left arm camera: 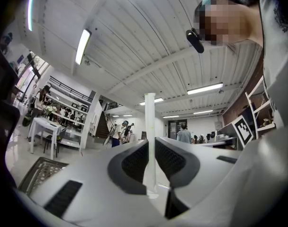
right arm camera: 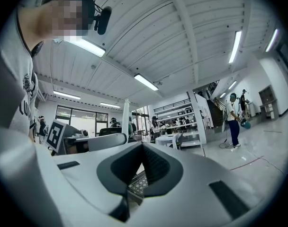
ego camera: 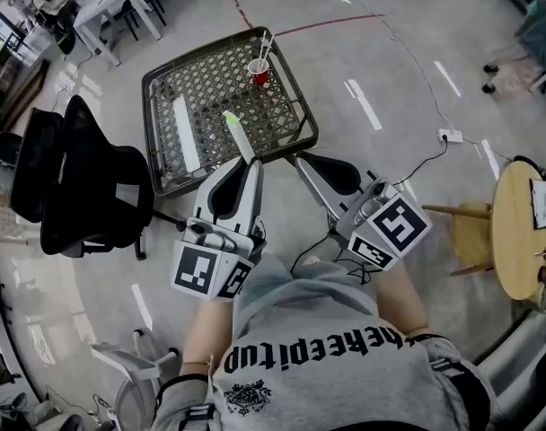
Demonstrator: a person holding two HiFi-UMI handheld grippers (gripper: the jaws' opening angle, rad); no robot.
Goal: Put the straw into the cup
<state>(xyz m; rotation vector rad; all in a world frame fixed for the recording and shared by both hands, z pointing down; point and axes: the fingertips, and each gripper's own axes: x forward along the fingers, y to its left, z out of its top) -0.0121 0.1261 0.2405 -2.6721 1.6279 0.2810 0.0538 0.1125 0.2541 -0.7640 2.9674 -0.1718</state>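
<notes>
Wire-lattice table point(ego camera: 156, 133) stood on the grey floor ahead of me, the red cup point(ego camera: 259, 73) near its far edge. My left gripper point(ego camera: 252, 162) had its fingers clamped on the straw point(ego camera: 240, 136) — the white stem stuck out past the fingertips, green end toward the table's middle, well apart from the cup. My right gripper point(ego camera: 300, 157) hung just beside, fingers pressed together on nothing.

Head camera peers steeply down on the bench point(ego camera: 210, 92) from high above. Cameras on left tool point(ego camera: 250, 164) and right tool point(ego camera: 301, 157) sit close behind their jaws, tilted up at the ceiling point(left arm camera: 134, 41). All three catch bench mesh.
</notes>
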